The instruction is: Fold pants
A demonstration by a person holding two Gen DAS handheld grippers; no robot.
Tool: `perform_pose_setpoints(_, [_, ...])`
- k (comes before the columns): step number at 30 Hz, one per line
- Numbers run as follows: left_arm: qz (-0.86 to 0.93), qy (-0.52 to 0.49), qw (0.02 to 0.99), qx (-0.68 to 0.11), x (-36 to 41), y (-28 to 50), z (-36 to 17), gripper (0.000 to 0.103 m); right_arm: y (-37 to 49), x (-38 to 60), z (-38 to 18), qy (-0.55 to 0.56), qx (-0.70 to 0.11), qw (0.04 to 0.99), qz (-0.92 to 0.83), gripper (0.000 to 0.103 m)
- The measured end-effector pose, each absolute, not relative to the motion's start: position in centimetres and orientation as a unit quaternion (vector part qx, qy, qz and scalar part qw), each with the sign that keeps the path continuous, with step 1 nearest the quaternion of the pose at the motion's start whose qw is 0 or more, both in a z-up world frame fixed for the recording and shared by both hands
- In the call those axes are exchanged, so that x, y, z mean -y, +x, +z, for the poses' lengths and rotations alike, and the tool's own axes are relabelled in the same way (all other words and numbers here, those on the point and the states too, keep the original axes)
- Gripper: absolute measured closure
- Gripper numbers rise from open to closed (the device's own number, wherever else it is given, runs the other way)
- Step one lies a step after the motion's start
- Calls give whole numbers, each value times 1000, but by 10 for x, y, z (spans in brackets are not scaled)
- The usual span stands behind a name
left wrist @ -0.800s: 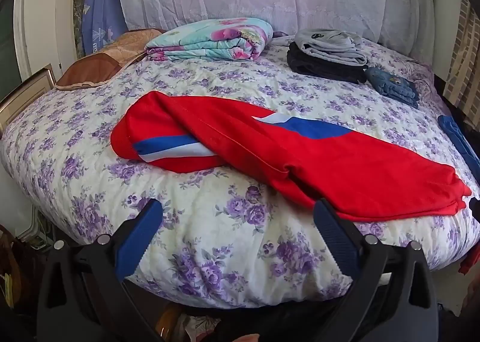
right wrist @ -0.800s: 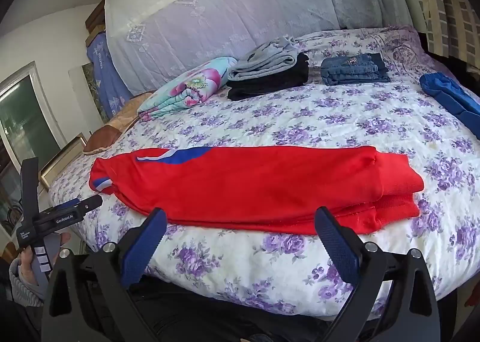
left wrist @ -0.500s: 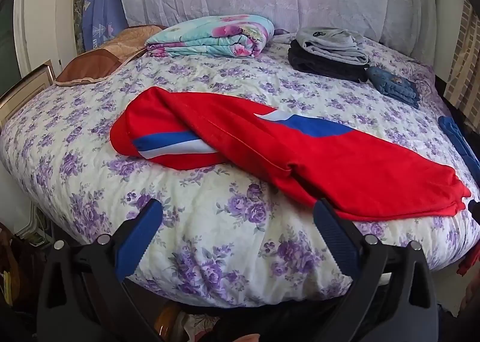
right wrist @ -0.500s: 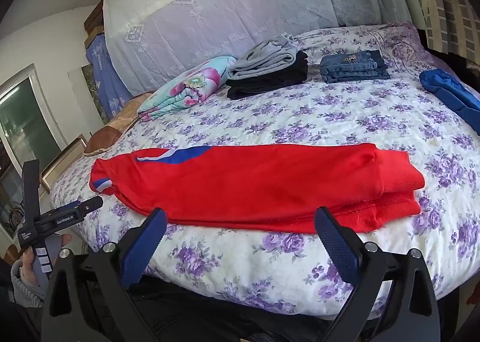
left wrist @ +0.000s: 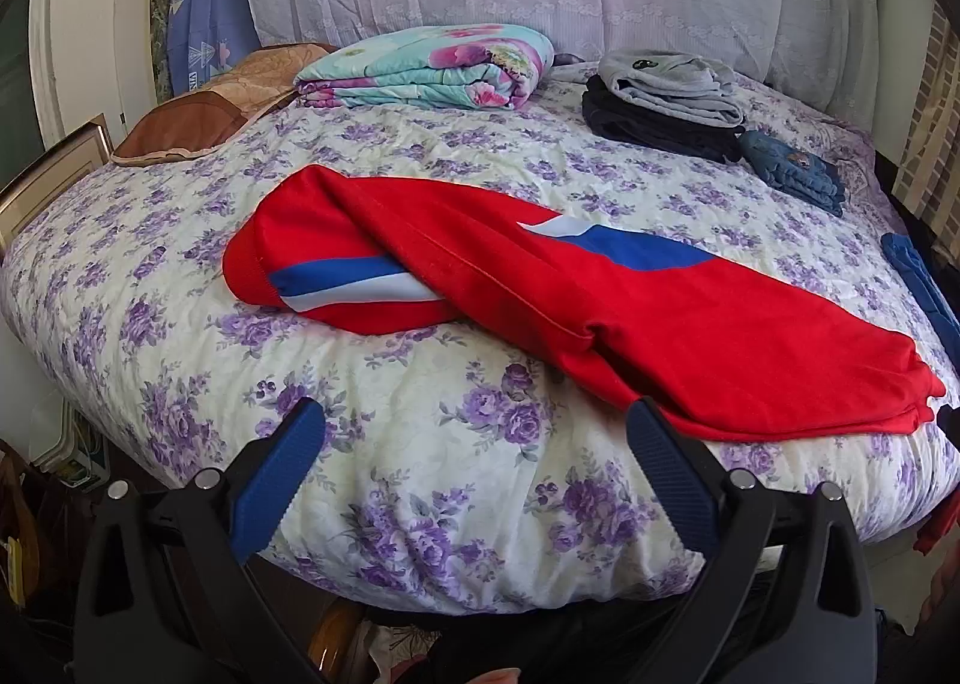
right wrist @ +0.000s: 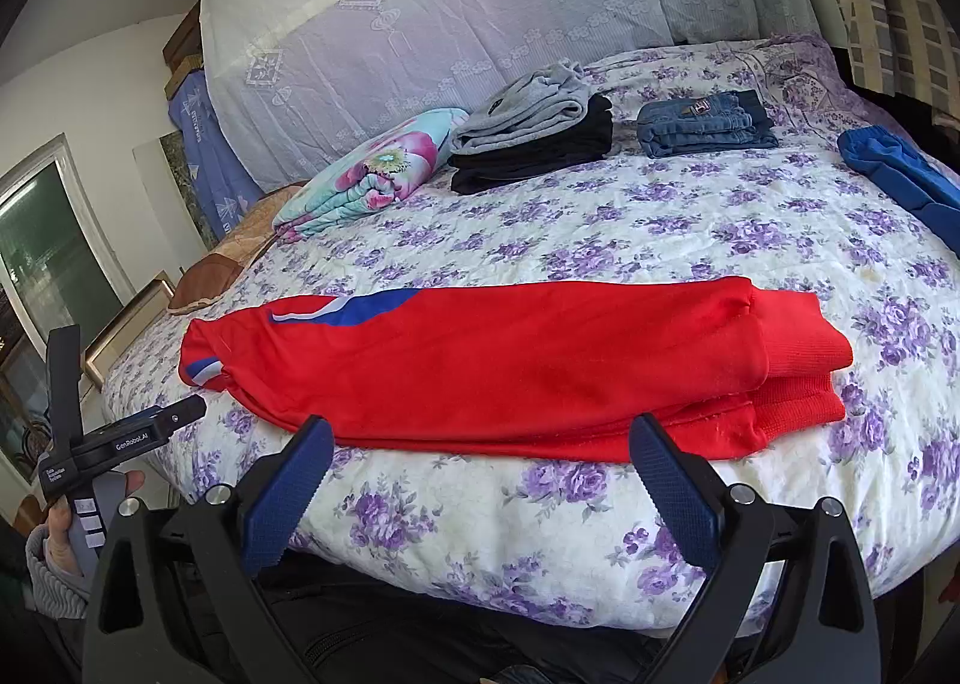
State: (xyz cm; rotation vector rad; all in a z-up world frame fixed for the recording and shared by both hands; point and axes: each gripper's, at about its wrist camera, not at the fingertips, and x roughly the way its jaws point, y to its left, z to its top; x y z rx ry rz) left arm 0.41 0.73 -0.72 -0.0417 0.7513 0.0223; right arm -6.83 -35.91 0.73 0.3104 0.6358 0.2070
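Observation:
Red pants [left wrist: 630, 312] with blue and white stripes lie folded lengthwise along the near edge of the floral bed [left wrist: 420, 444]. They also show in the right wrist view [right wrist: 510, 366], cuffs to the right. My left gripper [left wrist: 474, 432] is open and empty, just short of the bed edge near the pants' striped end. My right gripper [right wrist: 480, 444] is open and empty, its tips at the pants' near edge. The left gripper's body shows at the left of the right wrist view [right wrist: 120, 438].
At the back lie a folded floral quilt [left wrist: 426, 66], a grey and black clothes stack [left wrist: 660, 102], folded jeans [right wrist: 702, 123] and a brown pillow [left wrist: 198, 120]. A blue garment [right wrist: 900, 180] lies at the right edge. A framed picture [left wrist: 48, 174] leans at the left.
Both grippers have edged slightly closer to the bed. The pants have not moved and both grippers stay open.

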Motion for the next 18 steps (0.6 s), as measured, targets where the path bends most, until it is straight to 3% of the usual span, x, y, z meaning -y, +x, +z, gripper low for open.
perform_pose_setpoints(18, [10,-21,929,-369,-8,4,-7,4,-69,359,7,154,-311,932,102,4])
